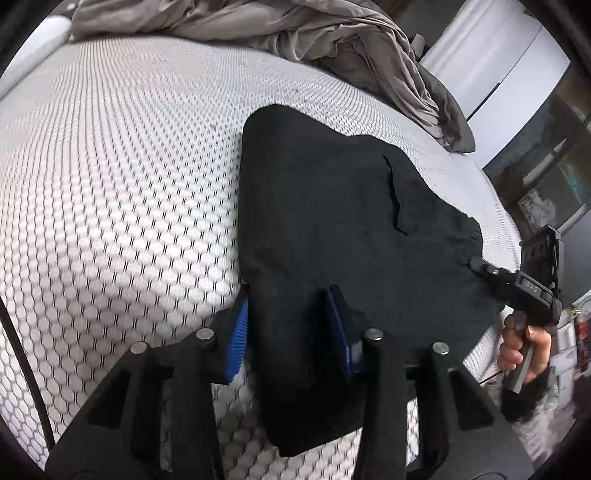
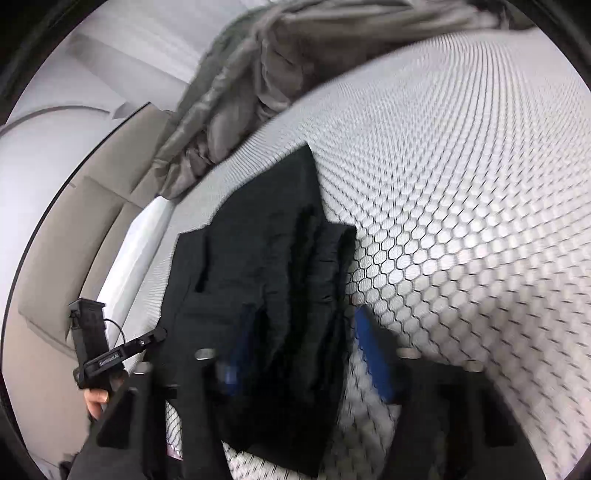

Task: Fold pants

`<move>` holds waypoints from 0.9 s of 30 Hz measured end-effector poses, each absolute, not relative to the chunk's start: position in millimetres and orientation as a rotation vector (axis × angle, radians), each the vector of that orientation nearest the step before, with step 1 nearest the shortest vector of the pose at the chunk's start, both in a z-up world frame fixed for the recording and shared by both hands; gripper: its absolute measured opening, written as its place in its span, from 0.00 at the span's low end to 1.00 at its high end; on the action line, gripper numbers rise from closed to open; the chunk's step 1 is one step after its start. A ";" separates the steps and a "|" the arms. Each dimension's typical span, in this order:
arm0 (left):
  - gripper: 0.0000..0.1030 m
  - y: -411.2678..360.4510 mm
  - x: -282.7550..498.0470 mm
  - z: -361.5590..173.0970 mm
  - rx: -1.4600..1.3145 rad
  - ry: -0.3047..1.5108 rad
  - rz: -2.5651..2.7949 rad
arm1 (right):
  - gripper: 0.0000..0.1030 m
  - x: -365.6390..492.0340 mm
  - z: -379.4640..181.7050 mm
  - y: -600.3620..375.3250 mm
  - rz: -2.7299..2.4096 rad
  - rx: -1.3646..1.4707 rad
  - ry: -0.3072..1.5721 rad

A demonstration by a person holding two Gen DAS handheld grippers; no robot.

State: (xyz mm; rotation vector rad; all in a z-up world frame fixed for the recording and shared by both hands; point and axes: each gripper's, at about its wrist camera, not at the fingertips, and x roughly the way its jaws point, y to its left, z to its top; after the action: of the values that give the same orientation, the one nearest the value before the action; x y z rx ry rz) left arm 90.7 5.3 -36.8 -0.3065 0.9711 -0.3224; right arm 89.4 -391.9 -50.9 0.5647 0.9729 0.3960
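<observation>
1. Black pants lie folded on the white honeycomb-pattern mattress, centre to right of the left wrist view. Their left edge runs straight up the frame; the right edge is ragged and ends near the mattress's curved right border.
2. Open room: a wide bare stretch of mattress fills the left half of the left wrist view and the right half of the right wrist view. A rumpled grey sheet is heaped along the top of the frame, apart from the pants.
3. Left gripper: lower centre, pointing down onto the near end of the pants. A thick fold of black cloth sits between the blue pads, and both pads touch it. Jaws partly open around that fold.
4. Right gripper: blurred. Cloth hangs between its fingers; the left blue pad is against the cloth, while the right blue pad shows a gap. Whether it grips I cannot tell.
5. A hand holds the right gripper's handle at the right edge of the left wrist view.
6. White lettering on the left gripper's body in the right wrist view is too blurred to read.
</observation>
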 end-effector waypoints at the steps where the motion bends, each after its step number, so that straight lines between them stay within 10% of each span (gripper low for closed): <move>1: 0.29 5.2 91.4 -34.7 -0.299 0.965 -0.314 | 0.33 88.5 -50.8 -387.9 0.392 0.569 0.971; 16: 0.29 -6.5 113.9 -34.0 -0.188 0.917 -0.217 | 0.27 89.2 -35.4 -359.7 0.344 0.423 0.943; 24: 0.32 -10.5 87.4 -11.0 -0.087 0.853 -0.180 | 0.73 62.1 -2.4 -361.8 0.295 0.271 0.802; 27: 0.58 -14.0 61.2 5.2 -0.046 0.784 -0.179 | 0.94 40.7 20.7 -356.4 0.322 0.222 0.719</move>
State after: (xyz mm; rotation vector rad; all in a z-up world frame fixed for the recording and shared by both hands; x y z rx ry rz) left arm 61.2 -14.0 5.2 -0.0460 0.7841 -0.1794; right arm 40.7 -356.4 20.7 0.2219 0.7193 0.3218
